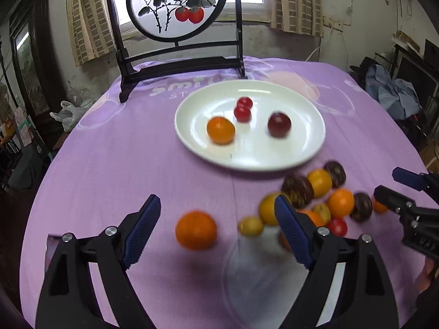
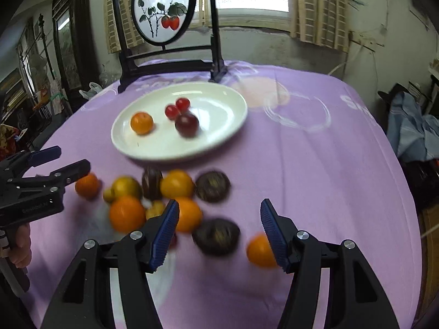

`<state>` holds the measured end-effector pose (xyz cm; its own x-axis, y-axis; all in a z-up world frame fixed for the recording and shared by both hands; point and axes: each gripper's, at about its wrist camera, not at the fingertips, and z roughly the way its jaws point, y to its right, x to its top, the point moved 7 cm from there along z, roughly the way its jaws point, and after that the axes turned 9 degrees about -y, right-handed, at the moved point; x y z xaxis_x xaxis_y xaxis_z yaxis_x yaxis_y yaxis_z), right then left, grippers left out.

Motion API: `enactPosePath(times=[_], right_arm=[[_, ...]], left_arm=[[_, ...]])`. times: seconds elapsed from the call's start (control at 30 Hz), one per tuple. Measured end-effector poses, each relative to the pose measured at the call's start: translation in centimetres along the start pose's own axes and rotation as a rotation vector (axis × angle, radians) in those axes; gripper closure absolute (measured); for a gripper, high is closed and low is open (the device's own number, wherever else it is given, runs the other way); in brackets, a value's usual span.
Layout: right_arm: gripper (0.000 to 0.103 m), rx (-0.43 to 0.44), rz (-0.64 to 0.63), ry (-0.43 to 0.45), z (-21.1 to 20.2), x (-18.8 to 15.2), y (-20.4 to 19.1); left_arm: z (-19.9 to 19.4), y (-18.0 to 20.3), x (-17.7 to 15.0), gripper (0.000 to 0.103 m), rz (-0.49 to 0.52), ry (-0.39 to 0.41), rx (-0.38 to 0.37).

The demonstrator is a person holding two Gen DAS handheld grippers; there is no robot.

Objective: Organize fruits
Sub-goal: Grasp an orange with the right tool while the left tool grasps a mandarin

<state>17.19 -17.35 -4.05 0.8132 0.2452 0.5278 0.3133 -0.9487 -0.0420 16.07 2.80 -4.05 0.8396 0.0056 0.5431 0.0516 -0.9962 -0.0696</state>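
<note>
the left tool (image 1: 216, 216) stands with its ribbed blue pads well apart, nothing pressed between them; a round orange fruit (image 1: 196, 230) lies on the cloth in the gap, touching neither pad. the right tool (image 2: 219, 224) is also apart, about half spread, over a dark wrinkled round fruit (image 2: 216, 235), with a small orange fruit (image 2: 260, 250) partly behind its pad at 3 o'clock. neither holds anything.

the glossy white round plate (image 1: 247, 161) sits on the lilac cloth-covered desk (image 1: 109, 164) at 12 o'clock from the left tool. on it lie a smooth orange fruit (image 1: 221, 130), two small shiny red fruits (image 1: 242, 109) touching, and a dark red plum-like fruit (image 1: 279, 125). the loose heap of orange, yellow and dark fruits (image 1: 318, 192) lies on the cloth at 5 o'clock from the plate, motion-blurred.
</note>
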Motion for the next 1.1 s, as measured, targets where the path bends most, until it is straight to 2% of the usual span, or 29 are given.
enactPosePath(times=[0.1, 0.2, 0.37, 0.53, 0.63, 0.77, 0.83, 1.1], right_arm=[[0.041, -0.001, 0.012, -0.027, -0.3, -3.2, 0.6], [0.041, -0.032, 0.006, -0.048, -0.1, -5.6, 0.8], [0.041, -0.015, 0.033, -0.103, 0.9, -7.5, 0.8], [0.040, -0.039, 0.045, -0.128, 2.1, -7.5, 1.3], [0.034, -0.049, 0.056, -0.127, 2.7, -6.7, 1.7], [0.033, -0.107, 0.060, -0.120, 3.7, -5.3, 2.8], [0.033, -0.104, 0.063, -0.121, 4.1, -4.7, 3.2], [0.032, -0.119, 0.058, -0.141, 5.0, -3.3, 4.6]], left_arm=[[-0.5, 0.0, -3.0, 0.020, -0.021, -0.017, -0.040], [-0.8, -0.1, -5.0, 0.020, -0.018, -0.021, -0.037], [-0.6, -0.6, -7.3, 0.020, -0.030, -0.051, -0.058], [-0.1, -1.1, -8.0, 0.020, -0.033, -0.064, -0.062], [0.4, -1.2, -8.3, 0.020, -0.029, -0.071, -0.057], [0.8, -1.3, -8.2, 0.020, -0.030, -0.079, -0.077], [1.0, -1.4, -8.2, 0.020, -0.031, -0.079, -0.083], [2.7, -1.4, -8.4, 0.020, -0.063, -0.139, -0.159]])
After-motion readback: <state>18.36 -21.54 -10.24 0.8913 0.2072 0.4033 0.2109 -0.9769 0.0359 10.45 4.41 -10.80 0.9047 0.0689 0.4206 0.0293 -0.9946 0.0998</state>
